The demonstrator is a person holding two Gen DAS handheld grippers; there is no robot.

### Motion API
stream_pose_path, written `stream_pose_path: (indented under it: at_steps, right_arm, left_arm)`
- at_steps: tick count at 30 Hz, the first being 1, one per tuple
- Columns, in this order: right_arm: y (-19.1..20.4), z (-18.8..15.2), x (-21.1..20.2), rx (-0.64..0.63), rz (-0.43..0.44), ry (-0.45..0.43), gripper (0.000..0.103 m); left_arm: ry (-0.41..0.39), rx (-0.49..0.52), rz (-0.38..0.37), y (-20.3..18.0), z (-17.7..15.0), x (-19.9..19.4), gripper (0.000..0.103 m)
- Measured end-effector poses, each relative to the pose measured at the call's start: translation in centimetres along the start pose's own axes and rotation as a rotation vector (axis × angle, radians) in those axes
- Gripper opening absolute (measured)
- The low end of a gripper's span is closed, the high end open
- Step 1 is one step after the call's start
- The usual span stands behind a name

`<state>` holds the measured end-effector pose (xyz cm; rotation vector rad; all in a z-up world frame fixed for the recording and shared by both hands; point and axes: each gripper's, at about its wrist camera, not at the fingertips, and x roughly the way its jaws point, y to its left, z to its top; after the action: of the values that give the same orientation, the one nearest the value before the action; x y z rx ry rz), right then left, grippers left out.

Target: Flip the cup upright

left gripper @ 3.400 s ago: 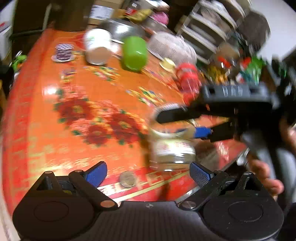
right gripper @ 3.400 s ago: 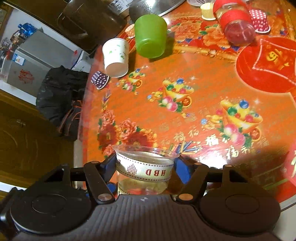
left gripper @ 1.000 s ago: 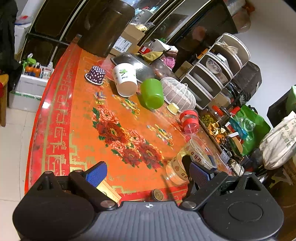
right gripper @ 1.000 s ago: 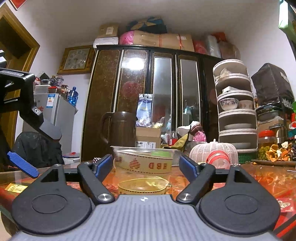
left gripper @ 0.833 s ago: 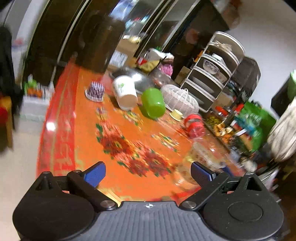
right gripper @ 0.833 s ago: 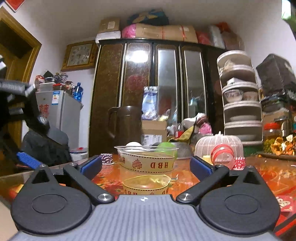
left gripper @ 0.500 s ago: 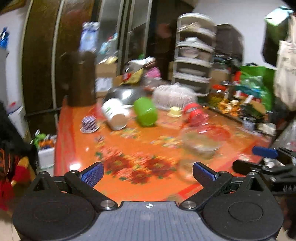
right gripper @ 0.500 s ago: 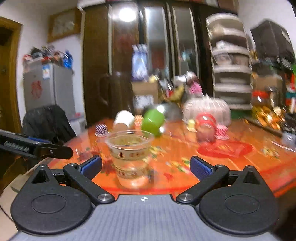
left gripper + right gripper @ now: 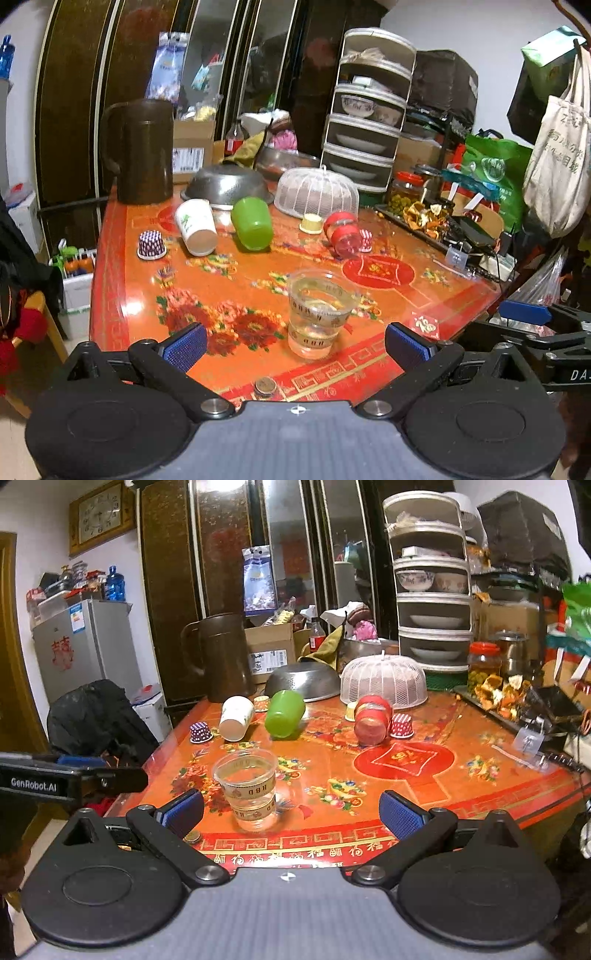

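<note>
Clear plastic cup [image 9: 247,788] sits upright, mouth up, near front edge of red tabletop [image 9: 424,786]. Right claw [image 9: 291,812] spread wide, nothing held, cup just ahead w/ no contact. Left claw [image 9: 295,345] also wide apart & empty, short of the cup. Green cup [image 9: 252,223] & paper cup [image 9: 195,227] lie tipped further back.
</note>
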<state>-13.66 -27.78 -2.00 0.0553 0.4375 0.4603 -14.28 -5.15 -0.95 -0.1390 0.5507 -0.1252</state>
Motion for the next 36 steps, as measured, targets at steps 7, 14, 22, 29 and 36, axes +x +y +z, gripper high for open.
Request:
stream_pose_path:
  at_steps: [7, 14, 22, 29, 36]
  right_arm:
    - [0.25, -0.39, 0.97, -0.012, 0.006, 0.027, 0.102]
    - [0.28, -0.46, 0.51, -0.016, 0.017, 0.013, 0.102]
    - [0.29, -0.51, 0.62, -0.015, 0.028, 0.016, 0.102]
    - [0.13, -0.57, 0.6, -0.012, 0.027, 0.007, 0.102]
    - [0.17, -0.52, 0.55, -0.016, 0.034, 0.005, 0.102]
  left_arm:
    - [0.01, 0.03, 0.03, -0.4, -0.26, 0.15, 0.103]
    - [0.012, 0.029, 0.03, -0.51, -0.16, 0.17, 0.103]
    - [0.024, 0.032, 0.036, -0.68, -0.29, 0.46, 0.103]
    - [0.027, 0.031, 0.038, -0.69, -0.34, 0.55, 0.103]
    - [0.027, 0.03, 0.037, -0.67, -0.35, 0.52, 0.103]
